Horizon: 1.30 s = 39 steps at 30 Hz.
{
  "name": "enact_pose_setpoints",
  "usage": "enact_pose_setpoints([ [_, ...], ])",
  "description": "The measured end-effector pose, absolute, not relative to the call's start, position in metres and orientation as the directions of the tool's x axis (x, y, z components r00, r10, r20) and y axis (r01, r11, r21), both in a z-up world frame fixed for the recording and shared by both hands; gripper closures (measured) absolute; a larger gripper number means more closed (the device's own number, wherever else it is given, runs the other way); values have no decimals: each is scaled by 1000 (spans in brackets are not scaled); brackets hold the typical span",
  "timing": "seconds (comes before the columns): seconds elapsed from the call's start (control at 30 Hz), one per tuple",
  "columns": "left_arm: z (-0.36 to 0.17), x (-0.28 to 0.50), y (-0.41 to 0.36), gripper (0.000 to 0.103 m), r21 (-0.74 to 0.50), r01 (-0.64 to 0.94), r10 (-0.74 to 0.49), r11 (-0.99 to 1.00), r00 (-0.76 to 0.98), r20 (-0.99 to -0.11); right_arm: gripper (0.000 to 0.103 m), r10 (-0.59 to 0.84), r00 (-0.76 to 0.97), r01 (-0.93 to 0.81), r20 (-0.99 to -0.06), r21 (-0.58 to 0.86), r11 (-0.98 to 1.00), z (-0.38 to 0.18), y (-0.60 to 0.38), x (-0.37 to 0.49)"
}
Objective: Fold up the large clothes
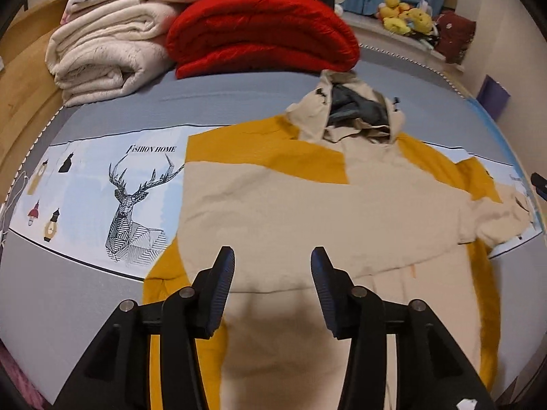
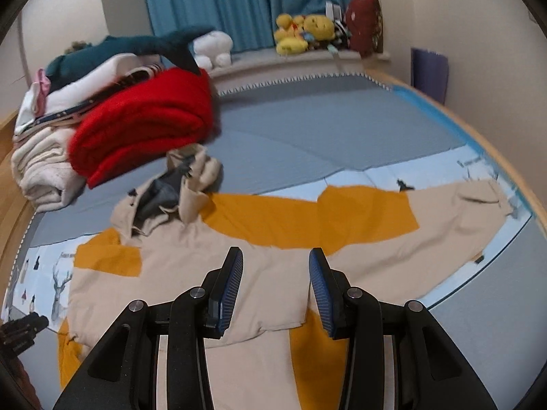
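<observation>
A large beige and mustard hooded jacket (image 1: 273,212) lies flat on the bed, hood (image 1: 355,112) at the far end. Its left sleeve is folded across the body; the right sleeve (image 2: 444,218) stretches out to the right. In the right wrist view the jacket (image 2: 212,266) fills the middle. My left gripper (image 1: 272,256) is open and empty above the jacket's lower body. My right gripper (image 2: 276,256) is open and empty above the folded sleeve's edge.
The bed has a grey sheet (image 1: 85,290) with a printed deer band (image 1: 133,205). Folded red (image 1: 263,34) and cream blankets (image 1: 109,51) are stacked at the head. Plush toys (image 2: 304,34) sit on the sill by blue curtains (image 2: 246,3). A wooden bed rail (image 2: 506,171) runs along the right.
</observation>
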<state>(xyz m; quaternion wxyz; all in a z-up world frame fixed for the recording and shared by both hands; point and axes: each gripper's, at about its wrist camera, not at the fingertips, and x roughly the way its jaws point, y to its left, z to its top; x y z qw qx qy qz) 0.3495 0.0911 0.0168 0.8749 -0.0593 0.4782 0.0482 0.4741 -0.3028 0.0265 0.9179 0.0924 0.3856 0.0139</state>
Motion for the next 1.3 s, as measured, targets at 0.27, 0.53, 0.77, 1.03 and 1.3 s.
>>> enact_pose_setpoints([
  [0.27,35,331,64,59,-70,-109,5,992,575,-818,61,96,733,79,-673,225,971,42,-352,453],
  [0.53,37,341,42,59,-52,-70,-2,996,582,-813,44,18,708,250,-706,275,928,16,-471,449],
  [0.77,28,353,28,59,-40,-46,-7,998,570,-822,45,-74,688,388,-722,280,878,-9,-565,446],
  [1.03,17,364,16,59,-34,-28,-13,999,554,-832,78,-96,677,486,-730,346,803,-34,-630,448],
  [1.3,14,370,12,59,-39,-25,-19,999,551,-834,73,-3,677,520,-736,476,709,-75,-665,455],
])
